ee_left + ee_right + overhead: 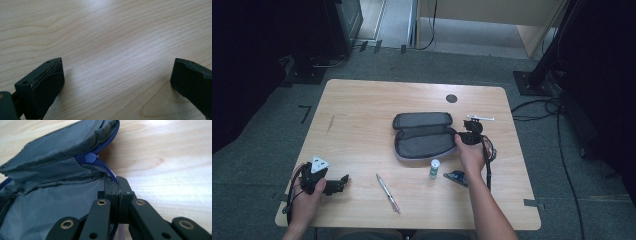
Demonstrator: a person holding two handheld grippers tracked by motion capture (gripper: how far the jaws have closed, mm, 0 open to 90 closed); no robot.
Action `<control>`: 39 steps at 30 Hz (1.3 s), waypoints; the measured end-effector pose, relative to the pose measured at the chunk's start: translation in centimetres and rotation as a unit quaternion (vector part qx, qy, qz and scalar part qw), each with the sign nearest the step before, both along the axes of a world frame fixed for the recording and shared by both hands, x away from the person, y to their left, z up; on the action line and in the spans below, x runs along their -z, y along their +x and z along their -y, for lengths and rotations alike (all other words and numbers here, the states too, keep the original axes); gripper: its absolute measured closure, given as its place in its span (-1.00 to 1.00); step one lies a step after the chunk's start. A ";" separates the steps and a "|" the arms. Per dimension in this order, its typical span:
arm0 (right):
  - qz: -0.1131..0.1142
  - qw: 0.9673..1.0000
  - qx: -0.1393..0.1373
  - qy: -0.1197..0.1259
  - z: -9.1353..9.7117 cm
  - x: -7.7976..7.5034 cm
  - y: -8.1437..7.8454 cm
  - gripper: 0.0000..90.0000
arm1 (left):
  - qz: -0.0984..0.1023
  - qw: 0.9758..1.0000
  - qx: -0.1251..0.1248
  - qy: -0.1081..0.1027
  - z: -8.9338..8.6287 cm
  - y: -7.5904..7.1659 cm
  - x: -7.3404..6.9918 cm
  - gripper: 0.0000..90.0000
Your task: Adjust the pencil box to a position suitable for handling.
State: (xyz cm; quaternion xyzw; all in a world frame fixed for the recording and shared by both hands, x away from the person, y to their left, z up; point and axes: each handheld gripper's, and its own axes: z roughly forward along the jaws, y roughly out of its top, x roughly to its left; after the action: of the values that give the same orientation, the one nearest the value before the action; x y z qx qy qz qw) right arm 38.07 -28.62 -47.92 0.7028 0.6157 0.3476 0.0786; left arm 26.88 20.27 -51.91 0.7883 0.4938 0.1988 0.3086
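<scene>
The right gripper [117,185] pinches the case's [422,135] blue zipper [110,173] edge near the table's [362,105] right edge; its jaw tips hide the pinched edge. The left gripper [117,80], jaws wide, holds nothing.

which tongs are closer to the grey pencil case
Right. The right tongs are shut on the zipper edge of the grey pencil case. The left tongs rest open near the table's front left corner, well apart from it.

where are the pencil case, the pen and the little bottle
pencil case [422,135]: high view, on the grey inside of the open lower half
pen [388,193]: high view, on the middle of its barrel
little bottle [434,169]: high view, on its body below the white cap
</scene>
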 end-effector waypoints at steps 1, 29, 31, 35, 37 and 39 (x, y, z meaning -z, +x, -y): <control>0.001 1.000 0.008 0.001 0.2 0.2 -0.2 0.99 | 0.000 1.000 0.000 0.000 0.0 0.0 0.0 -1.00; 0.041 0.996 -0.069 -0.040 0.1 -2.0 -3.1 -0.68 | 0.000 1.000 0.000 0.000 0.0 0.0 0.0 -1.00; 0.043 0.996 -0.069 -0.040 0.3 -2.4 -3.4 -0.76 | 0.000 1.000 0.000 0.000 0.0 0.0 0.0 -1.00; 0.054 0.995 -0.080 -0.023 1.1 -3.2 -4.2 -0.94 | 0.000 1.000 0.000 0.000 0.0 0.0 0.0 -1.00; 0.062 0.994 -0.085 -0.022 1.4 -3.6 -4.6 -0.98 | 0.000 1.000 0.000 0.000 0.0 0.0 0.0 -1.00; 0.069 0.993 -0.095 -0.022 1.7 -3.8 -5.0 -1.00 | 0.000 1.000 0.000 0.000 0.0 0.0 0.0 -1.00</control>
State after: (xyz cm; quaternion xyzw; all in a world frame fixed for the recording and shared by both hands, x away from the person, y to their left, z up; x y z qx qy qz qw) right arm 33.04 -30.29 -44.10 0.6136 0.6801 0.3878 0.1028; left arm 26.88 20.29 -51.90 0.7884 0.4938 0.1985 0.3087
